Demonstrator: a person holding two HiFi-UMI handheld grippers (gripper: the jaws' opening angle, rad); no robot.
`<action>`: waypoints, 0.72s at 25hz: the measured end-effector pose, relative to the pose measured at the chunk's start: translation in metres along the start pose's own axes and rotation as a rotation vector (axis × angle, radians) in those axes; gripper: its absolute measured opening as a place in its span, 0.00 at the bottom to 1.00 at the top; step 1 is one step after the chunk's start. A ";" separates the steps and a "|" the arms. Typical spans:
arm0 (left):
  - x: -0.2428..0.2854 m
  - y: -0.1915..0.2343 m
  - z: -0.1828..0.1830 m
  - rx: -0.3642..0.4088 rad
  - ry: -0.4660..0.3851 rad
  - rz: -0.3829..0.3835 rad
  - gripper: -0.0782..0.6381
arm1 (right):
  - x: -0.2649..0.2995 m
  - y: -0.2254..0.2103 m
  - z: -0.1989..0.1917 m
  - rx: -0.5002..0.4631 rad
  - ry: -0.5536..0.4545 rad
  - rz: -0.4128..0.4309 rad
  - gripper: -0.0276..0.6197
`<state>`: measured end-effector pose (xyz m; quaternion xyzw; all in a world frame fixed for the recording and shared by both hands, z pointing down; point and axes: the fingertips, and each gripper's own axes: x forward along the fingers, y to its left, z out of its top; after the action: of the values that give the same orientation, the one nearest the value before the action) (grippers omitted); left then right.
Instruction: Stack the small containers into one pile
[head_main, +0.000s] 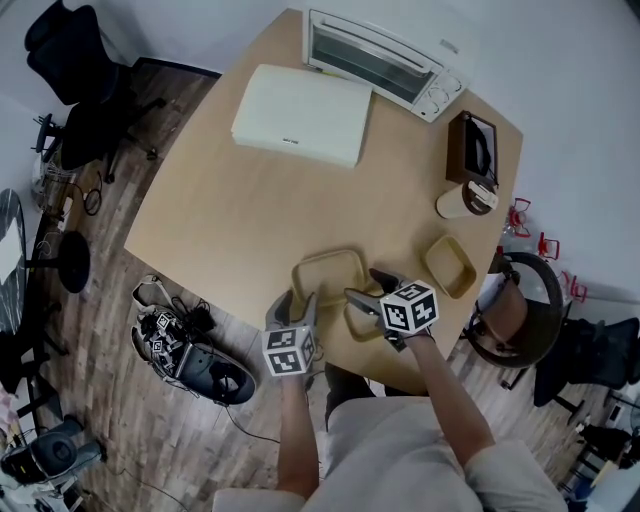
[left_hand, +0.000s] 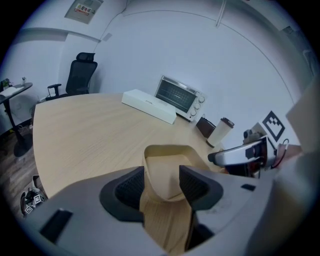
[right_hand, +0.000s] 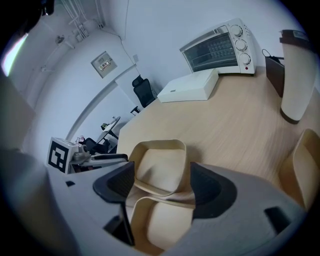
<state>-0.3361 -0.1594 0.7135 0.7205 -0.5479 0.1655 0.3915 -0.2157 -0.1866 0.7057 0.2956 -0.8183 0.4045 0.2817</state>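
Left gripper (head_main: 298, 300) and right gripper (head_main: 368, 290) are being held released over the tan containers (head_main: 328, 272) on the bench (head_main: 250, 210), lower centre. Seemingly light and flexible, these are best being pinched at a rim.

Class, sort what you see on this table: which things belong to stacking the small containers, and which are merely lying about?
Belong: large rectangular tan container; smaller tan container nearest the person; squarish tan container near the table's edge.
Lying about: white toaster oven; flat white box; brown box; lidded pale cup.
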 end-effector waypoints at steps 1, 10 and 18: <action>0.001 0.000 -0.001 -0.003 0.005 -0.002 0.40 | 0.001 0.000 0.000 0.001 0.004 0.002 0.58; 0.008 0.000 -0.003 -0.014 0.041 -0.026 0.40 | 0.018 0.000 -0.005 0.021 0.033 0.020 0.59; 0.010 -0.001 -0.002 -0.020 0.031 0.000 0.40 | 0.017 0.003 0.002 0.012 0.016 0.050 0.59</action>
<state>-0.3313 -0.1642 0.7208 0.7141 -0.5434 0.1709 0.4070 -0.2293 -0.1910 0.7155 0.2735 -0.8206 0.4188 0.2764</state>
